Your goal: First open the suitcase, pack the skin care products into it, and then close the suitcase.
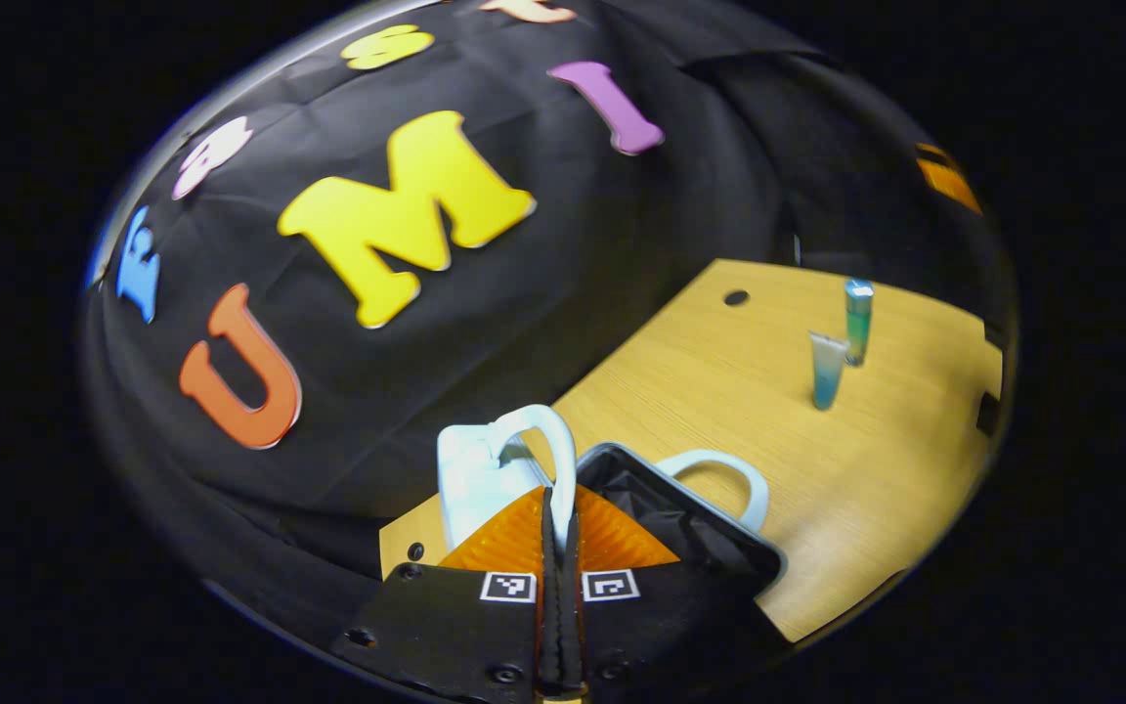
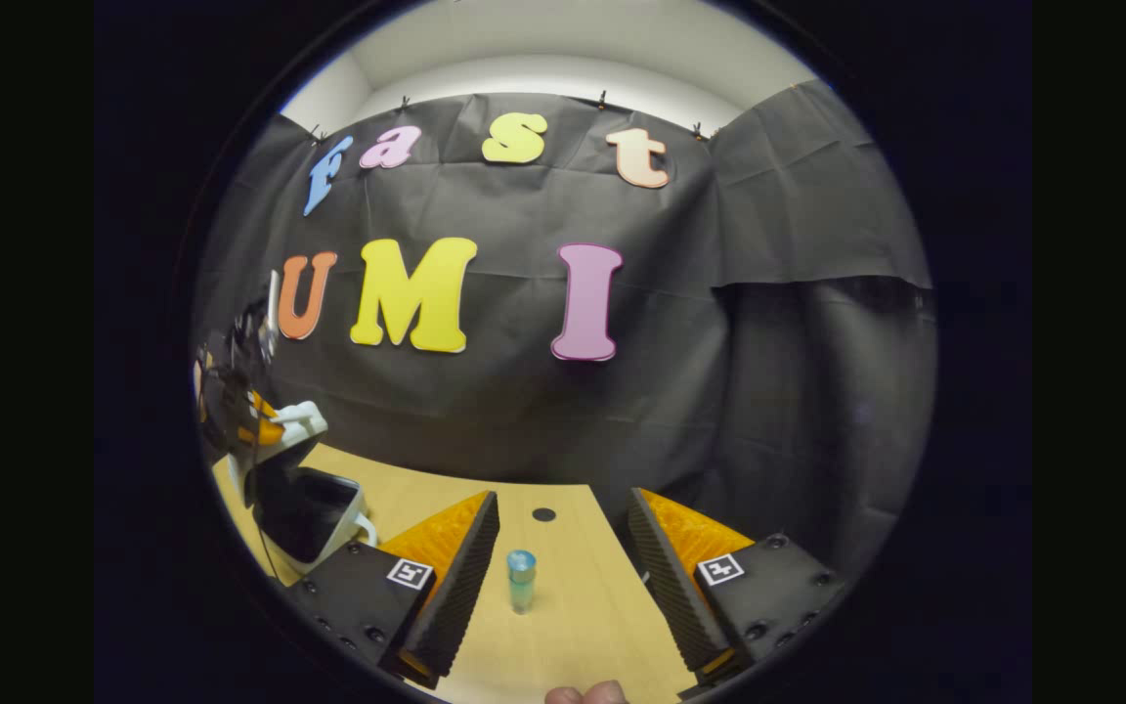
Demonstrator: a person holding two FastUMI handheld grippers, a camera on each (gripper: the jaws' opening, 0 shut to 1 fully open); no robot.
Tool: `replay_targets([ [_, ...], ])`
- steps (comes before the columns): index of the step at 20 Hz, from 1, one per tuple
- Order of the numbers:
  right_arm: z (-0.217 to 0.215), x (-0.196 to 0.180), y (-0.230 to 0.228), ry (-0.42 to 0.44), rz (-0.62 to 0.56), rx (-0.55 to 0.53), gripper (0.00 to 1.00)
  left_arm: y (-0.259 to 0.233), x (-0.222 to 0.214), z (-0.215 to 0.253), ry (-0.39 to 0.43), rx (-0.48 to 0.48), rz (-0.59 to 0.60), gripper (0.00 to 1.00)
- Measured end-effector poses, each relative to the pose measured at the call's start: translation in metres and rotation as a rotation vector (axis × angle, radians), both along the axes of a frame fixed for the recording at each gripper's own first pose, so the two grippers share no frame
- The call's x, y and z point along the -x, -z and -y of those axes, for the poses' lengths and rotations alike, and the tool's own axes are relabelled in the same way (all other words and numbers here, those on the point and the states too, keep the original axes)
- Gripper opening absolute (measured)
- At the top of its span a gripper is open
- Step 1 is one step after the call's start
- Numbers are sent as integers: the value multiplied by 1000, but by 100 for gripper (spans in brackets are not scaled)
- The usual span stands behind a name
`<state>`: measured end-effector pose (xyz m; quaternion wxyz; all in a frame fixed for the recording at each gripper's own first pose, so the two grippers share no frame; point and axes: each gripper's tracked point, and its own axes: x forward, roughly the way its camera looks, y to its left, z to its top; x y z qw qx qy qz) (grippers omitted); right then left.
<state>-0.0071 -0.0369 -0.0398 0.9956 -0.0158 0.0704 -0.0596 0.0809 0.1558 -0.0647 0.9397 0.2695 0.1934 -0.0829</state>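
the light wooden surface [image 1: 719,391] has a yellowish grain and a small round dark hole [image 1: 736,297] near its far edge, close to the black cloth wall. two slim blue-green translucent tubes stand upright on it, well away from the hole: the taller tube with a shiny cap [image 1: 857,322] just behind the shorter, paler tube [image 1: 827,370], near each other. a small white suitcase with curved handles and a black lining [image 1: 680,518] rests open at the surface's near edge, its lid raised. in the right gripper view one tube [image 2: 521,580] stands near the hole [image 2: 543,513], the suitcase [image 2: 314,508] far to the left.
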Motion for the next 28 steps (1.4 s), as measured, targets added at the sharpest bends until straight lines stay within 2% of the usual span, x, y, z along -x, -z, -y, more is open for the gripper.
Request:
replay_targets([
  [3, -28, -9, -12, -34, 9, -18, 80, -33, 5, -76, -141, 175, 99, 3],
  [4, -38, -11, -16, -48, 12, -16, 80, -41, 14, -101, -188, 209, 134, 3],
  [6, -56, -14, -24, -76, 17, -13, 80, -42, 29, -153, -265, 206, 157, 3],
  [10, -85, -18, -26, -127, 6, 25, 80, 2, 20, -259, -365, 259, 155, 3],
  [12, -103, -19, -23, -164, -9, 46, 80, 48, 21, -304, -417, 365, 121, 3],
  [14, -118, -19, -23, -197, -11, 73, 78, 91, 13, -330, -474, 514, 78, 3],
  [16, -128, -21, -17, -221, -29, 100, 80, 143, 16, -342, -514, 604, 29, 3],
  [18, -132, -24, -14, -226, -42, 108, 80, 189, 21, -346, -564, 656, -33, 3],
  [21, -135, -24, -8, -227, -65, 123, 79, 230, 29, -352, -613, 740, -106, 5],
  [22, -135, -25, -6, -228, -69, 125, 79, 226, 28, -354, -605, 771, -64, 14],
  [23, -134, -25, -5, -227, -71, 125, 80, 224, 30, -357, -614, 767, -71, 9],
  [25, -131, -27, -5, -220, -75, 116, 78, 226, 35, -361, -645, 694, -65, 19],
  [26, -129, -29, -4, -215, -76, 107, 78, 219, 35, -362, -642, 660, -60, 46],
  [28, -124, -31, -2, -209, -78, 89, 80, 188, 36, -350, -579, 637, -31, 80],
])
